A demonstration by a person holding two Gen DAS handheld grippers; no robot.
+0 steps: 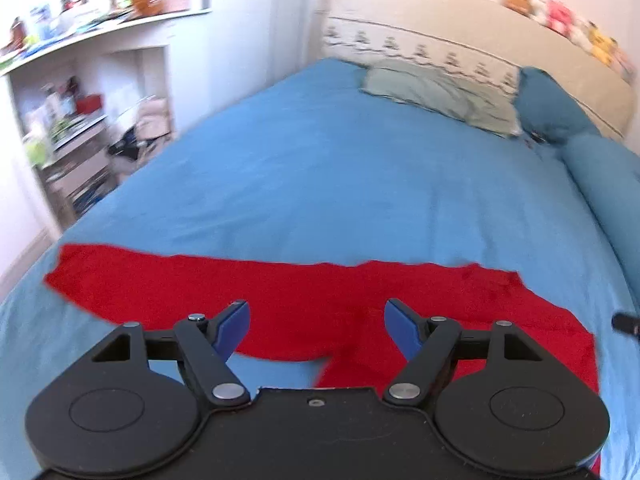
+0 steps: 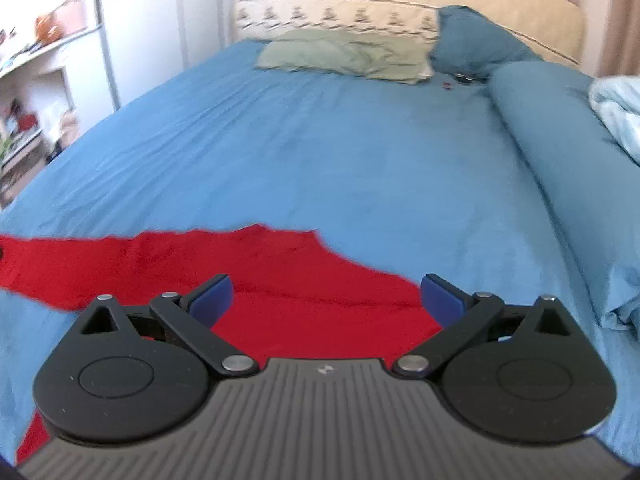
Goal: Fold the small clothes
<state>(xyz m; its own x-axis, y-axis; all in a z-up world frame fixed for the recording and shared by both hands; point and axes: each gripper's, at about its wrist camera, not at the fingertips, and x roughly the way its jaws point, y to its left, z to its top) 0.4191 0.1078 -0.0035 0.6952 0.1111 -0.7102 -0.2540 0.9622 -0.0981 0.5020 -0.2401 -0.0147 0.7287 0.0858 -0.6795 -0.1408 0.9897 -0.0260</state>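
A red garment [image 1: 280,292] lies spread flat across the near part of a blue bed sheet [image 1: 320,168]. It also shows in the right wrist view [image 2: 256,272]. My left gripper [image 1: 317,316] hovers over the garment's near middle with its blue-padded jaws wide apart and empty. My right gripper [image 2: 326,294] hovers over the garment's right part, jaws wide apart and empty. The tip of the right gripper [image 1: 626,324] peeks in at the right edge of the left wrist view. The garment's near edge is hidden under both gripper bodies.
A green pillow [image 1: 440,96] and a blue pillow [image 1: 552,104] lie at the beige headboard [image 1: 460,28]. A rolled blue duvet [image 2: 552,152] runs along the bed's right side. Cluttered white shelves [image 1: 80,120] stand left of the bed.
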